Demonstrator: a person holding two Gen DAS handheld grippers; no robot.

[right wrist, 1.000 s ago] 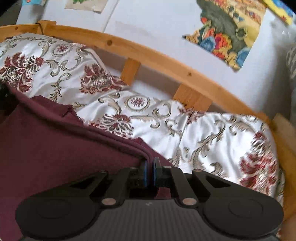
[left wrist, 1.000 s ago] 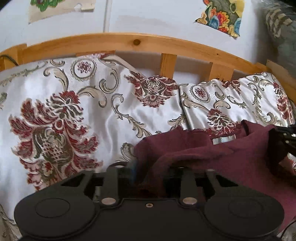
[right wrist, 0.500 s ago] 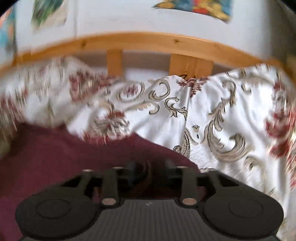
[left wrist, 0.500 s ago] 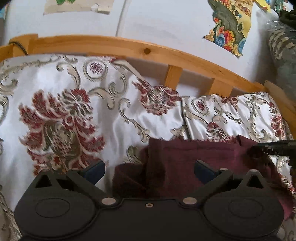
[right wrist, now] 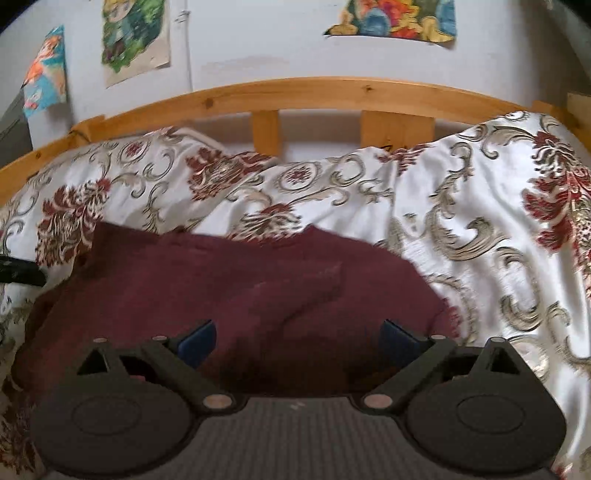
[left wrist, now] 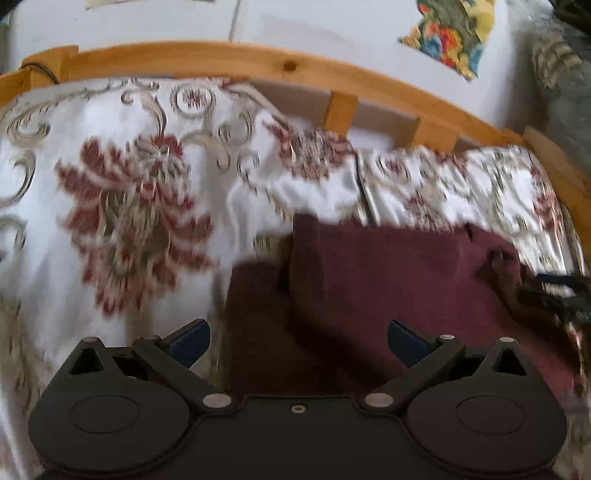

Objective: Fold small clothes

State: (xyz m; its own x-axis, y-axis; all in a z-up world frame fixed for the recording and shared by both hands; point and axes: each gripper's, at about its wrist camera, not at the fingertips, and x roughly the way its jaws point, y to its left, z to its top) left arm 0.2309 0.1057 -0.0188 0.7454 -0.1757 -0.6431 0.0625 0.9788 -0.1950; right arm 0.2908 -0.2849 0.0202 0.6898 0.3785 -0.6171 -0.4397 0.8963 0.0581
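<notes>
Both the left gripper (left wrist: 297, 338) and right gripper (right wrist: 298, 338) are spread wide, grasping nothing, above a maroon garment (right wrist: 236, 284) lying on the floral bedspread (right wrist: 461, 221). Beyond stands the wooden bed rail (right wrist: 314, 90), then a wall with colourful pictures (right wrist: 135, 33).

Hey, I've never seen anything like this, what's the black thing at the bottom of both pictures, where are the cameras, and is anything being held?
Each black shape is a hand-held gripper with two fingers; a person holds one in each hand. A fisheye camera sits on each, looking forward along its fingers, so you get one picture per hand. The left gripper and the right gripper both have their blue-padded fingers spread apart, so nothing is held. In front of both lies a maroon garment, partly folded, on a white flowered bedspread. Behind it runs a wooden bed rail and a wall with colourful pictures. The left view is blurred.
</notes>
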